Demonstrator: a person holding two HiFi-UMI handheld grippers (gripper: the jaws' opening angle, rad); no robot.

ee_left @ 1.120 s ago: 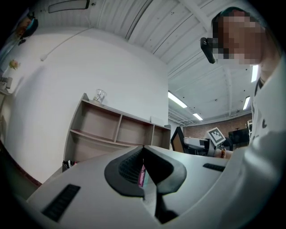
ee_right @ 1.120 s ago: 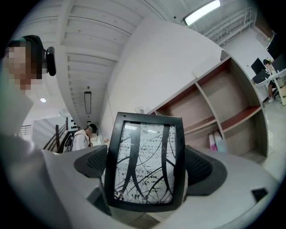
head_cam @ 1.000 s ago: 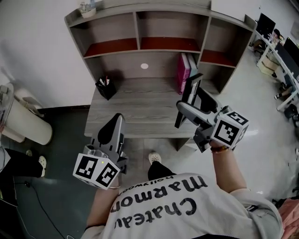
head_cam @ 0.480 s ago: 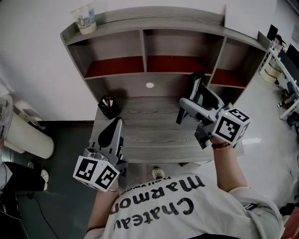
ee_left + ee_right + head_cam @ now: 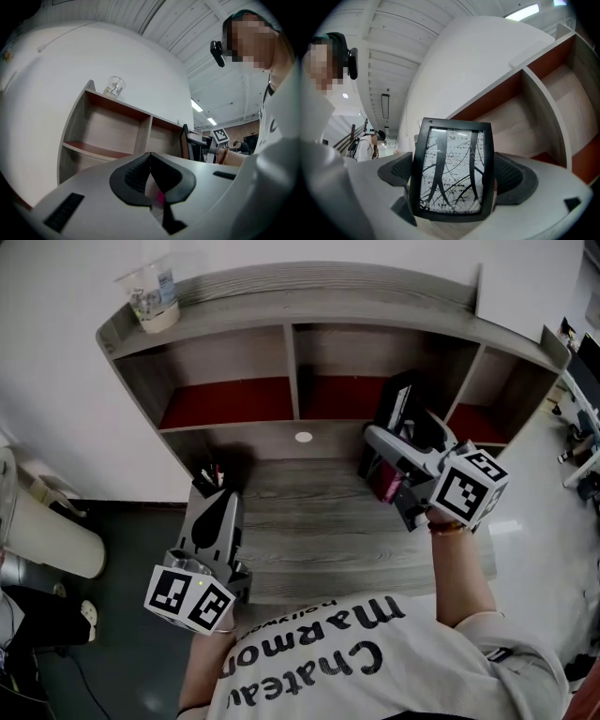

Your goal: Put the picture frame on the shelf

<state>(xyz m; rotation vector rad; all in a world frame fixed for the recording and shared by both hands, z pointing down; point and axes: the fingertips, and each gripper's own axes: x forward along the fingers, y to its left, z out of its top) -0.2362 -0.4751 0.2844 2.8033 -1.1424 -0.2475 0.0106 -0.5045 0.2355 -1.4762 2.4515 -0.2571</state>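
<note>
The right gripper (image 5: pixel 380 439) has its jaws clamped on the side edges of the picture frame (image 5: pixel 452 173), which stands upright between them with its glass and black line print turned back toward the gripper's camera. From the head view the frame hangs in the air in front of the shelf unit (image 5: pixel 291 306), about level with the divider between its red-floored middle compartment (image 5: pixel 342 395) and right compartment (image 5: pixel 473 418), and has not yet gone into either one. The step in hand looks like the carry-in. To do it well, I would choose one opening and centre the frame on it, so that neither corner clips the divider or the board above. I would then bring it in level, set its bottom edge flat on the red floor and let the jaws part only once it bears its own weight. The left gripper (image 5: pixel 220 502) rests low, well in front of the shelf's left end, with its jaws pressed together on nothing, clear of the path. The frame's back faces away in every view, so I cannot tell whether it has a stand or must lean on the back wall. Something pink (image 5: pixel 382 482) below the right gripper is mostly covered and hard to name. The compartments' depth is hard to judge, and the clear cup (image 5: pixel 150 296) on the shelf's top left corner is too small to show its contents.
</note>
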